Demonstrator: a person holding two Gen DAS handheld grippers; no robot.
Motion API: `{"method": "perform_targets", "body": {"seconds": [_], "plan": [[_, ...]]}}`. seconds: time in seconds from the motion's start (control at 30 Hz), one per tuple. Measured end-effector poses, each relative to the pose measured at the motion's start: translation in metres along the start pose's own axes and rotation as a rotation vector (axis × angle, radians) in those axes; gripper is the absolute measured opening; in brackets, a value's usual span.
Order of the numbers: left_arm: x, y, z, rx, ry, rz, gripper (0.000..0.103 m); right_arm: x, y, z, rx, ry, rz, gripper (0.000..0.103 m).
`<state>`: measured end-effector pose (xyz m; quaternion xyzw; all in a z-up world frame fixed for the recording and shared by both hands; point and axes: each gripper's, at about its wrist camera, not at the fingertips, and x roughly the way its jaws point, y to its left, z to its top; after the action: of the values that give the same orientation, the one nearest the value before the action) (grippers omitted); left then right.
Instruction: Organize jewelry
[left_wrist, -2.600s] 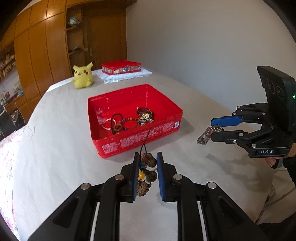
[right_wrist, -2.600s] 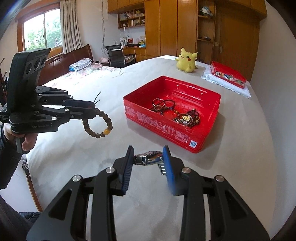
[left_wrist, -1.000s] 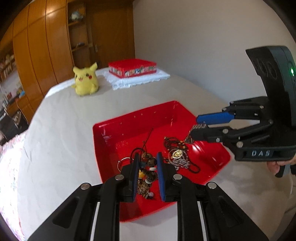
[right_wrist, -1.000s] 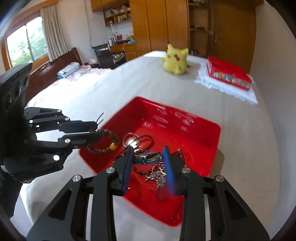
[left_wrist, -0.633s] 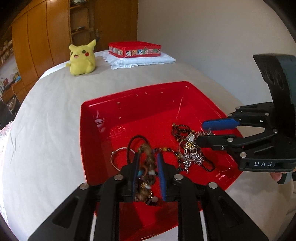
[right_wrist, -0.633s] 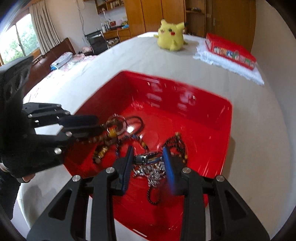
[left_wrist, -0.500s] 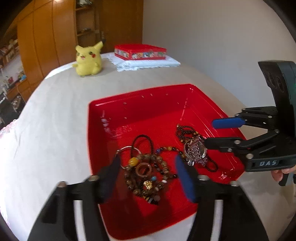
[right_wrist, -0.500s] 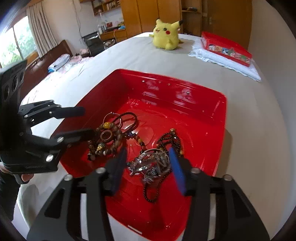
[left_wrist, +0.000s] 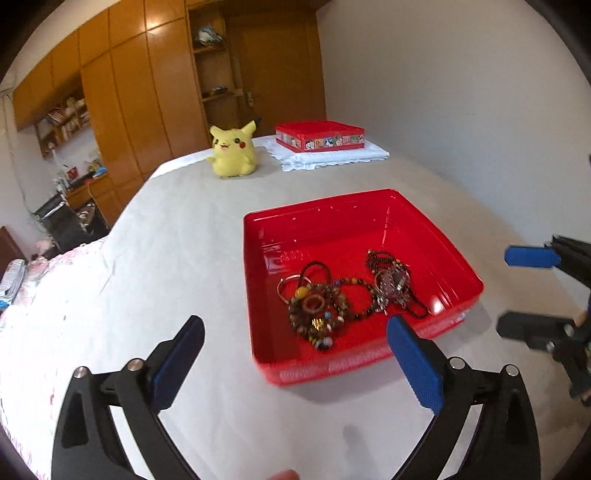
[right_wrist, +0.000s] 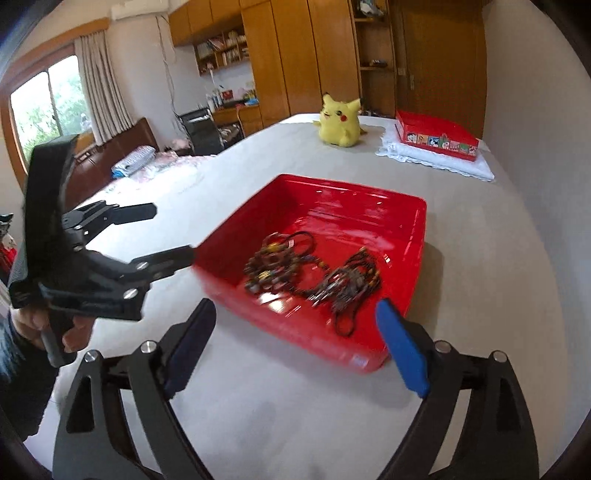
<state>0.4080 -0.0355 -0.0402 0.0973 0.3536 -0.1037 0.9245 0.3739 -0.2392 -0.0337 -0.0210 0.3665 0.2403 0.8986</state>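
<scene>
Right now both tools are off the jewelry and spreading. Left tool (left_wrist: 291, 338): jaws opening, blue pads wide apart, nothing between them, nothing gripped; it hangs over the pale covered surface (left_wrist: 177, 258) just short of the red tray (left_wrist: 351, 360). Right tool (right_wrist: 295, 321): jaws opening too, wide, empty; near edge of the tray shows in the gap but the pads don't touch it. From the right wrist view the left tool sits to the left of the tray, held by a hand (right_wrist: 40, 325) with a dark sleeve.

Jewelry all lies inside the red tray, on its floor, toward the near half. Beaded bracelets (left_wrist: 317, 314) with a yellow bead and a brown ring sit in a pile on the left side, over a metal hoop and a black cord loop. Metal watch (left_wrist: 391, 286) lies tangled with a dark bead chain on the right side, a bead strand linking the two piles. Right wrist view is blurred, items hard to separate.

Further back: yellow plush toy (left_wrist: 232, 153) upright, and a closed red tin (left_wrist: 319, 136) on a white cloth (left_wrist: 332, 157), well apart from the tray.
</scene>
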Motion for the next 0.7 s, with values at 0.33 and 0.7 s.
{"method": "perform_targets", "body": {"seconds": [0.33,0.7], "plan": [[-0.033,0.002,-0.014,-0.066,0.013,-0.002,0.099,-0.028,0.013,-0.024,0.110,0.056,-0.052,0.092],[-0.047,0.005,-0.015,-0.099,0.024,-0.042,0.099,-0.017,0.018,-0.005,0.105,0.071,-0.103,0.097]]}}
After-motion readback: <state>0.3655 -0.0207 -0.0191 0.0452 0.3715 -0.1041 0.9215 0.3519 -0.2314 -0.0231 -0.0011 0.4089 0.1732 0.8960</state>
